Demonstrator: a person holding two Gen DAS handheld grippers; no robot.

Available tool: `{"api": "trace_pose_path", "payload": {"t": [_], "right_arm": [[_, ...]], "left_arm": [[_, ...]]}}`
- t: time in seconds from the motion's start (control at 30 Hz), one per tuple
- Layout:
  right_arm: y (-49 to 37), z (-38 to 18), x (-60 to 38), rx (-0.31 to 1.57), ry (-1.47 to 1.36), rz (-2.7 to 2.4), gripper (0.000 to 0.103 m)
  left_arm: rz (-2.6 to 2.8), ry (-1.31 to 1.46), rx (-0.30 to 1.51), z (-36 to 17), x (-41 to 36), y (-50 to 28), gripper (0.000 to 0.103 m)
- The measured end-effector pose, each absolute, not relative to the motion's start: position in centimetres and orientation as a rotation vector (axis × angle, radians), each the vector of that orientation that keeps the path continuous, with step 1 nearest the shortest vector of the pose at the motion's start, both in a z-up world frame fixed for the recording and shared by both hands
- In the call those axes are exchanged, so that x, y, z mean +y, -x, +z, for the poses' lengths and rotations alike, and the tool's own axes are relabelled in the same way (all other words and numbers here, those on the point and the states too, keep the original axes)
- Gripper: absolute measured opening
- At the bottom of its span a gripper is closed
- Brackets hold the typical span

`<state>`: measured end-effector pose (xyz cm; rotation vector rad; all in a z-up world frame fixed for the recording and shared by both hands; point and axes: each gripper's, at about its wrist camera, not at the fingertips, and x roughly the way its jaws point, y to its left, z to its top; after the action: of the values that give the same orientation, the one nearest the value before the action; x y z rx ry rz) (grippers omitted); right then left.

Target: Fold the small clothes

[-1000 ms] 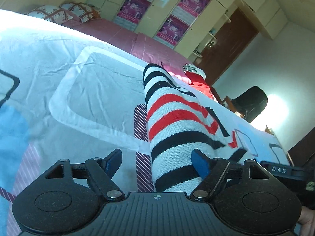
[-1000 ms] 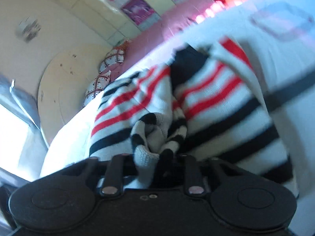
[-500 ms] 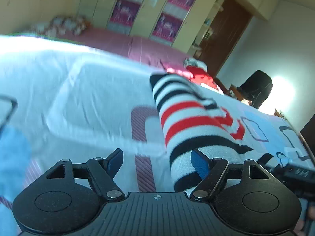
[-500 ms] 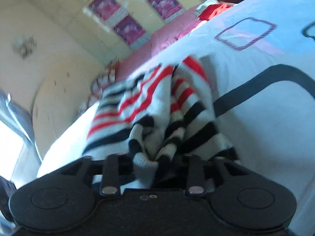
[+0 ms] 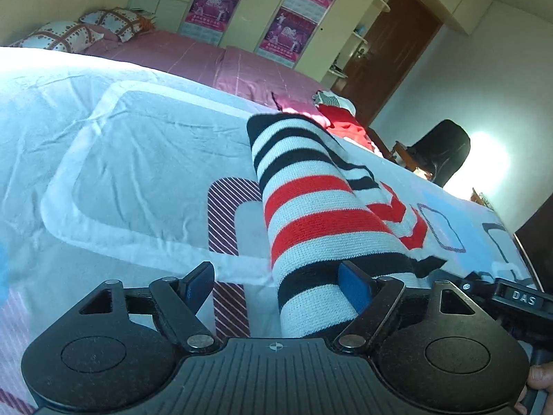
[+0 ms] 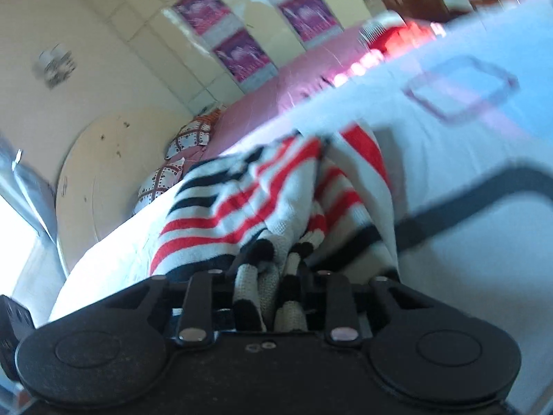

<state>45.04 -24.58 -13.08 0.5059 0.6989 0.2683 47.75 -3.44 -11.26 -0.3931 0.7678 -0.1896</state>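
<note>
A small knit sweater (image 5: 311, 214) with black, white and red stripes lies on the patterned bedspread (image 5: 138, 159). My left gripper (image 5: 276, 280) is open low over the bed; the sweater's near end lies between its blue-padded fingers, against the right pad (image 5: 352, 288). My right gripper (image 6: 271, 290) is shut on a bunched fold of the same sweater (image 6: 242, 204), whose cloth fills the gap between the fingers. The right gripper's body also shows at the left wrist view's right edge (image 5: 518, 299).
A red garment (image 5: 340, 117) lies at the far side of the bed. A pink sheet with pillows (image 5: 69, 33) is behind, then wardrobes with posters (image 5: 293, 17). A dark chair (image 5: 442, 152) stands at the right. The round headboard (image 6: 114, 169) shows in the right wrist view.
My right gripper keeps its hold and has drawn the bunched sweater edge along, the view swinging. My left gripper stays open by the sweater's near end with small shifts.
</note>
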Motion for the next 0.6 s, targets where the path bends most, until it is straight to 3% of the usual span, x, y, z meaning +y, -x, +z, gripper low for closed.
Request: {"api": "trace_pose_path", "payload": {"t": [0.2, 0.37, 0.5, 0.6], "right_arm": [[-43.1, -10.4, -24.9, 0.569, -0.385, 0.269, 0.024], [-44.9, -14.8, -26.4, 0.735, -0.455, 0.196, 0.027], [-45.0, -14.1, -27.6, 0.736, -0.565, 0.226, 0.046], [-45.3, -14.6, -27.9, 0.764, -0.582, 0.257, 0.043]], "left_arm": [[-0.212, 0.319, 0.765, -10.3, -5.5, -47.6, 0.073], [-0.2, 0.223, 0.818, -9.8, -8.0, -48.3, 0.076], [-0.2, 0.247, 0.75, -7.8, -6.7, -47.3, 0.075], [-0.153, 0.261, 0.763, -8.1, -5.7, -47.6, 0.075]]}}
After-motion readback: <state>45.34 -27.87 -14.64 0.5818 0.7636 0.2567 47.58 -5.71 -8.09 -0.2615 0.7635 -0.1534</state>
